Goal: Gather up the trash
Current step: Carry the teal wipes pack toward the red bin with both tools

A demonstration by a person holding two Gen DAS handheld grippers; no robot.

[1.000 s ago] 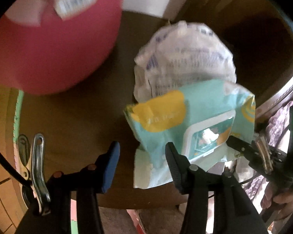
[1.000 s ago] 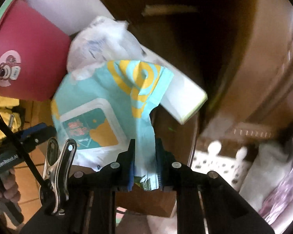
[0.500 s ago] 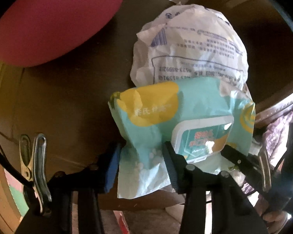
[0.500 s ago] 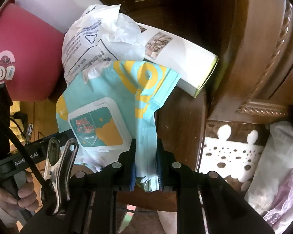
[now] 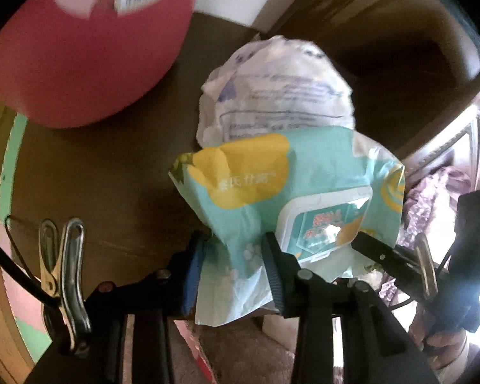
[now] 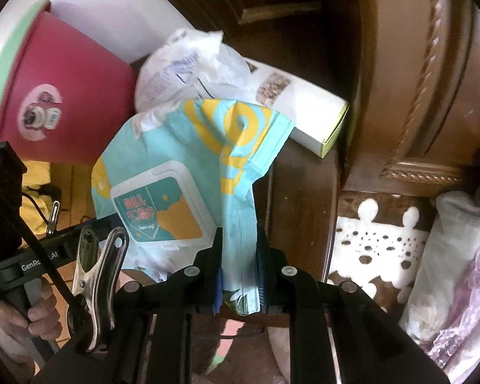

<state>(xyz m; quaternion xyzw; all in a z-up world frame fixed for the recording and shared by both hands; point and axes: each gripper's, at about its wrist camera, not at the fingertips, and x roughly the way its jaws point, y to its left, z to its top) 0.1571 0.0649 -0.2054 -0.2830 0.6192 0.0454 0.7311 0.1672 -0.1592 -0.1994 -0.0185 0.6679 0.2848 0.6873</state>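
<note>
Over the dark wooden table (image 5: 96, 176), near the red bucket (image 6: 64, 112), both grippers grasp the teal wet-wipes pack (image 6: 192, 166): left gripper (image 5: 232, 262) fingers closing on one corner, right gripper (image 6: 238, 252) fingers clenched on another.

Two wrist views, each looking steeply down along its own tongs, close above the table (image 5: 112, 172). Shared: wipes packet (image 5: 291, 188) (image 6: 188, 166), crumpled bag (image 5: 278, 96) (image 6: 188, 64), red bucket (image 5: 80, 48) (image 6: 67, 102).

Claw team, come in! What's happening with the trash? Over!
Right claw clamped on crinkly teal-and-yellow plastic wipes pack. Left claw closing on its other end. Crumpled white plastic bag behind; red plastic bucket nearby.
</note>
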